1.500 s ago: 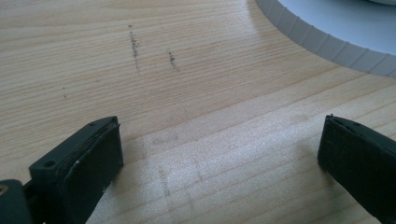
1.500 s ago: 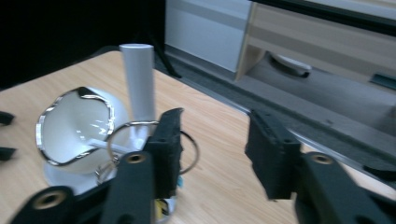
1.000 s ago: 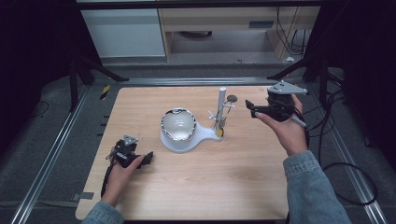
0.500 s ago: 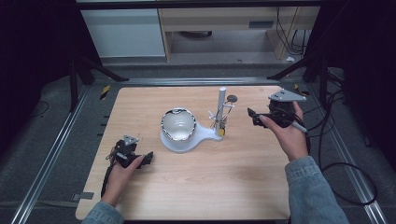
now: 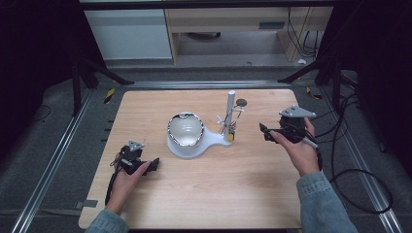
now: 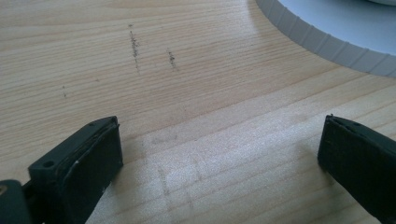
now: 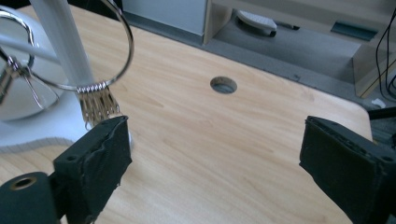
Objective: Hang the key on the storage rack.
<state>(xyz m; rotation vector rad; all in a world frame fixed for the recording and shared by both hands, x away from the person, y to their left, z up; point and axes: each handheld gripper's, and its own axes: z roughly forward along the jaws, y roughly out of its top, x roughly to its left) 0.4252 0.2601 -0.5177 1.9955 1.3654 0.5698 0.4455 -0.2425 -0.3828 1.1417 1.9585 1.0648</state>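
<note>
pale wood grain covers the table (image 5: pixel 209 194), and a white stand (image 5: pixel 200 141) sits near its middle. the stand's round base carries a shiny bowl (image 5: pixel 185 129), and a narrower arm of the base runs to the person's right, where a white post (image 5: pixel 230 112) rises upright. a thin metal ring (image 7: pixel 122 46) hangs at the post, with a bunch of small metal clips (image 7: pixel 97 106) dangling from its low edge, close against the post.

the right gripper (image 5: pixel 266 132) is held above the table to the right of the post, near it but apart from it, pointing toward the stand. its jaws stand wide apart with nothing between them. in the right gripper view the clips hang just above and beyond the left-hand jaw, and a round hole (image 7: pixel 223 84) in the tabletop lies farther off.

the left gripper (image 5: pixel 154 164) rests low at the table's near left, its jaws likewise spread and empty over bare wood. in the left gripper view the ribbed rim of the stand's base curves across the upper right corner, well clear of the jaws.
</note>
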